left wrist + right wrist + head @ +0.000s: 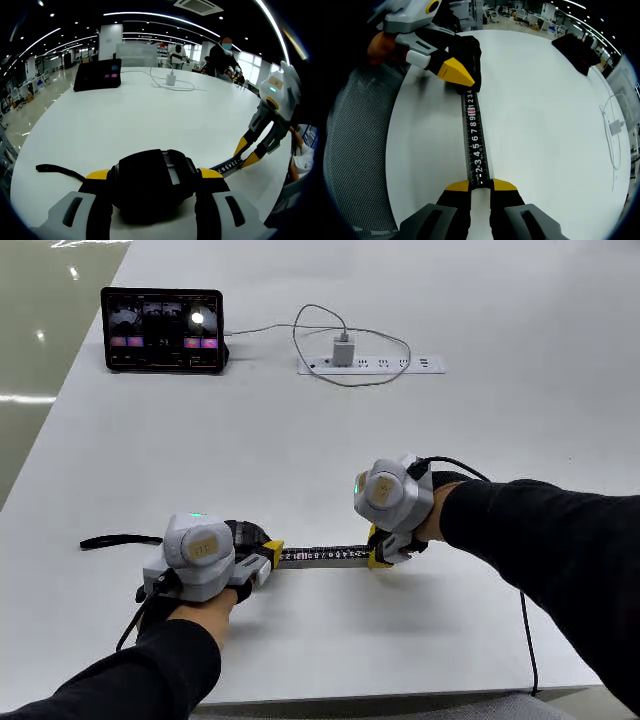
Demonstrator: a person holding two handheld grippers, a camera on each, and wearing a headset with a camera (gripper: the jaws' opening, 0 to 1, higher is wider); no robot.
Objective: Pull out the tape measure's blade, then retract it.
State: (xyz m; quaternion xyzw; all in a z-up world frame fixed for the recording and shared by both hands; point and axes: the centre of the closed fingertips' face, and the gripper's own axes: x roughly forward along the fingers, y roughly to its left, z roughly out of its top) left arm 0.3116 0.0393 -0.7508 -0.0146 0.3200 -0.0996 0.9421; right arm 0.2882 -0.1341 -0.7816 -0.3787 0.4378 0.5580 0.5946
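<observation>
The black tape measure case [246, 536] rests on the white table, and my left gripper [256, 546] is shut on it. In the left gripper view the case [152, 185] sits between the yellow-tipped jaws of the left gripper [155, 173]. The blade [325, 556] is drawn out a short way to the right, lying flat just above the table. My right gripper [376, 548] is shut on the blade's end. In the right gripper view the numbered blade [474, 135] runs from the right gripper [480, 185] up to the case [468, 54].
A tablet [163, 328] stands at the back left. A power strip [372, 364] with a charger and looped cable lies behind. The case's black strap [118, 539] trails left. The table's front edge [400, 692] is close to the person. People [222, 57] stand beyond the table.
</observation>
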